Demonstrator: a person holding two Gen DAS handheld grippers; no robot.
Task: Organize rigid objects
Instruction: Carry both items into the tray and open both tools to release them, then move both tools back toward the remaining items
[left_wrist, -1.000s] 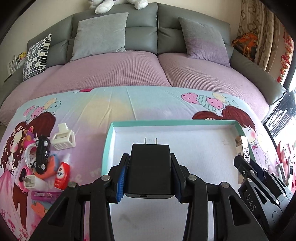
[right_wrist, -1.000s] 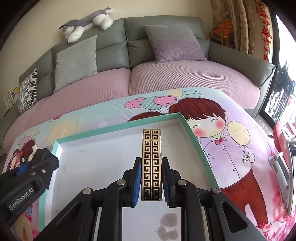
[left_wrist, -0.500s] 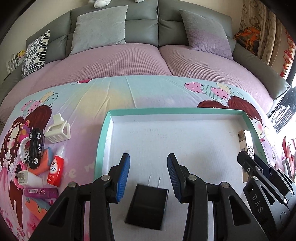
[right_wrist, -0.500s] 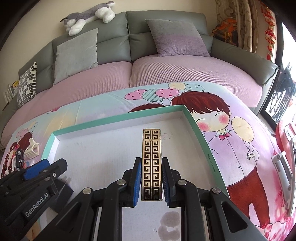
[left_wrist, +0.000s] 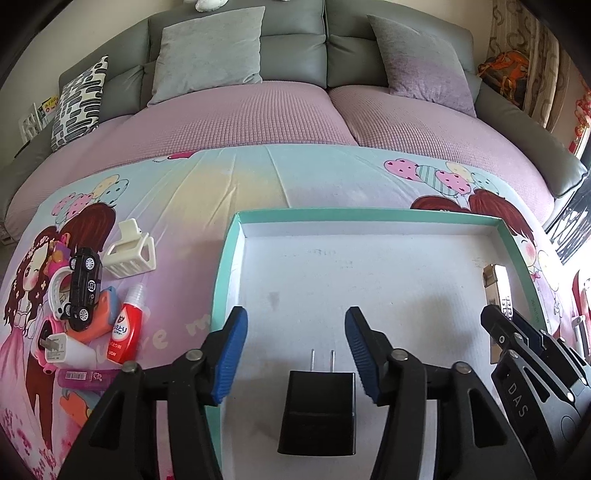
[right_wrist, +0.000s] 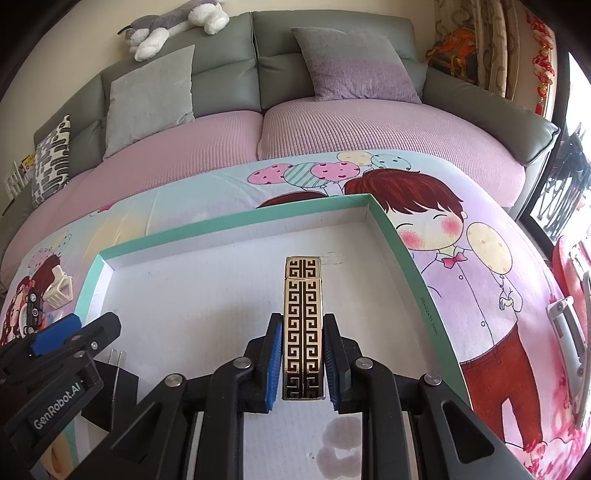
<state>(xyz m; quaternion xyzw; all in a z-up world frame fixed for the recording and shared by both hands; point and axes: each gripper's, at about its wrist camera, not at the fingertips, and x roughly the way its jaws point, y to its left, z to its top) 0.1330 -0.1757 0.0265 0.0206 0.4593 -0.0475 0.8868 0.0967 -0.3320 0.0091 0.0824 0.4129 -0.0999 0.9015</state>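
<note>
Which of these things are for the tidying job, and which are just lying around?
For the job: black charger lying in the box; gold lighter in the right hand-held gripper; toy car, red bottle, white clip.

Lying about: sofa, cushions, stuffed dog.

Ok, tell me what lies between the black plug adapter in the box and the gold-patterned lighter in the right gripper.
Only bare white box floor. The left wrist view shows it between the black plug adapter and the gold-patterned lighter clamped in the right gripper.

Grey sofa (left_wrist: 295, 48) (lilac seat covers), cushions, daylight perhaps from a right-hand window.
</note>
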